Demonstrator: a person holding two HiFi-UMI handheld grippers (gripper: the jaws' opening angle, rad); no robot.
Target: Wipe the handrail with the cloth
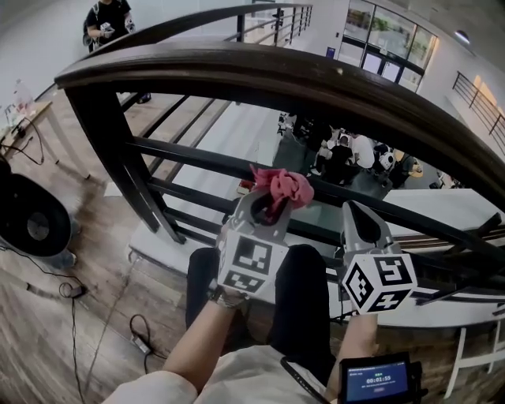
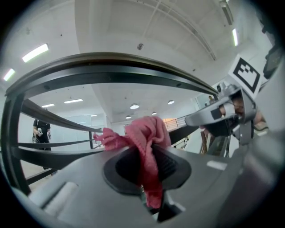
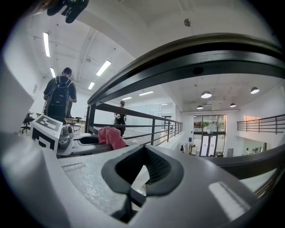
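Note:
The dark wooden handrail point(image 1: 237, 63) curves across the upper head view, above black metal bars. A crumpled pink cloth point(image 1: 281, 188) sticks out of my left gripper point(image 1: 267, 211), which is shut on it just below the rail, in front of a middle bar. In the left gripper view the cloth point(image 2: 147, 147) hangs pinched between the jaws of the left gripper point(image 2: 149, 171), with the handrail point(image 2: 111, 67) overhead. My right gripper point(image 1: 364, 227) is beside it to the right, shut and empty. The right gripper view shows the right gripper point(image 3: 143, 171), the handrail point(image 3: 200, 55) above and the cloth point(image 3: 111, 137) at left.
A thick black post point(image 1: 110, 150) holds the rail at left, with horizontal bars point(image 1: 189, 158) beneath. A round fan point(image 1: 31, 225) and cables point(image 1: 75, 292) lie on the wood floor at left. A person point(image 1: 106, 20) stands far behind. Beyond the bars is a drop to a lower floor. A small screen point(image 1: 377, 380) sits bottom right.

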